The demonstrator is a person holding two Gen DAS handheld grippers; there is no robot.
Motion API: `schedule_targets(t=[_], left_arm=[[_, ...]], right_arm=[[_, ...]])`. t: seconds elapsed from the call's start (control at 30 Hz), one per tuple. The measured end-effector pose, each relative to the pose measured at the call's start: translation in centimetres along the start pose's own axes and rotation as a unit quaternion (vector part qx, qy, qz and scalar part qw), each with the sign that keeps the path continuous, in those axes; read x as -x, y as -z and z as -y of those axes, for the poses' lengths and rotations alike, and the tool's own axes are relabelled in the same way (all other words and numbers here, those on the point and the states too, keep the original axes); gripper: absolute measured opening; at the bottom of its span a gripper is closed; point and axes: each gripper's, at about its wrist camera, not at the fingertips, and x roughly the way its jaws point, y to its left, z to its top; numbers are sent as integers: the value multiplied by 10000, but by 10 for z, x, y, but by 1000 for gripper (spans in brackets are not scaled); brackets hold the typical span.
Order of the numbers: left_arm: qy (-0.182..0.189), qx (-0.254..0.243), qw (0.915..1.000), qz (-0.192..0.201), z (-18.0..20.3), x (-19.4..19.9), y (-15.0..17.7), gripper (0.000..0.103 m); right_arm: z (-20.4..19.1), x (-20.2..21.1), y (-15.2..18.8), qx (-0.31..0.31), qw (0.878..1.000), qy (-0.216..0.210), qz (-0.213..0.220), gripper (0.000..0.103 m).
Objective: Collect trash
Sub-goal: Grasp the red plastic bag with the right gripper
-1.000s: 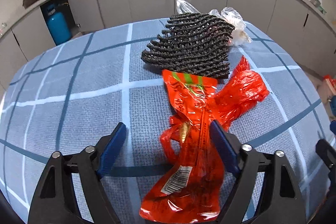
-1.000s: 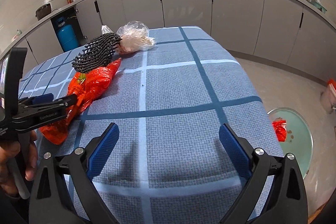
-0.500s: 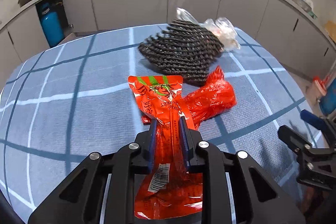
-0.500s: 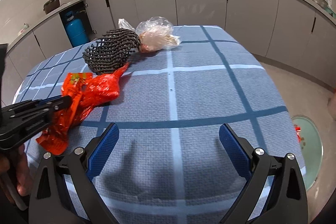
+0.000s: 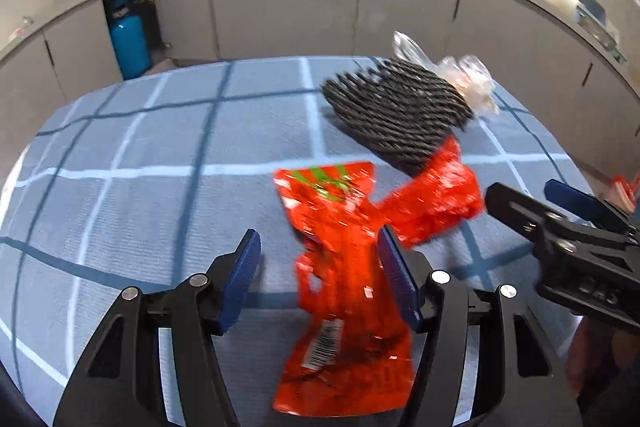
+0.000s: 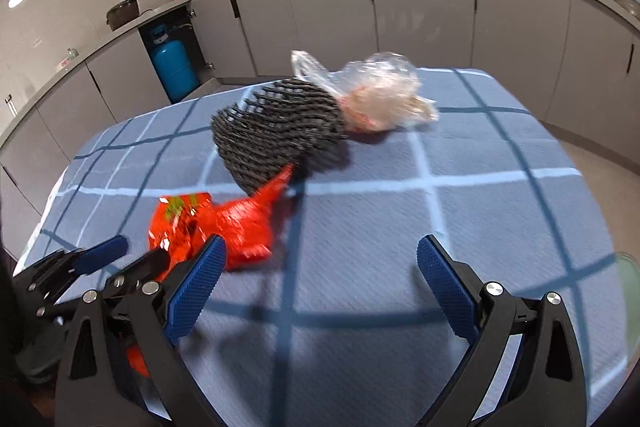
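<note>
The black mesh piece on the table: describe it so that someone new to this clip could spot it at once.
On the blue checked tablecloth, look toward the far end. The black mesh piece lies between a clear plastic bag and a red plastic bag, touching both. It alone is dark, ribbed netting.

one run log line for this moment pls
task: collect trash | left hand-held gripper: jaws opening, red wrapper between them | right hand-held gripper: open, empty | black foam net, clear bag on table
</note>
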Motion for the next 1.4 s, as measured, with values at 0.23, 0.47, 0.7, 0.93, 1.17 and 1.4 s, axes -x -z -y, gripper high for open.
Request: schedule_targets(t=[0.23, 0.47, 0.7, 0.93, 1.17, 1.4], left_arm=[[-119, 239, 9996, -87, -24, -2, 3, 75], [-110, 97, 9999, -46, -13, 1, 3, 84], [197, -177, 9996, -107, 24, 4, 8, 84], [740, -940, 9928, 22, 82, 14, 17, 89], [678, -1108, 9907, -410, 97, -20, 27, 89], [885, -839, 9922, -253, 86, -13, 18, 55]], right_arm=[[-16, -34, 2, 22, 9962, -670, -560, 33], [15, -1, 5, 60, 9992, -34, -386, 22], [69, 23, 24, -370, 9974, 449, -422, 23], [77, 30, 30, -496, 9979, 282, -315, 23], [80, 33, 37, -534, 9981, 139, -259, 23], [85, 34, 41, -566, 9981, 40, -243, 23]])
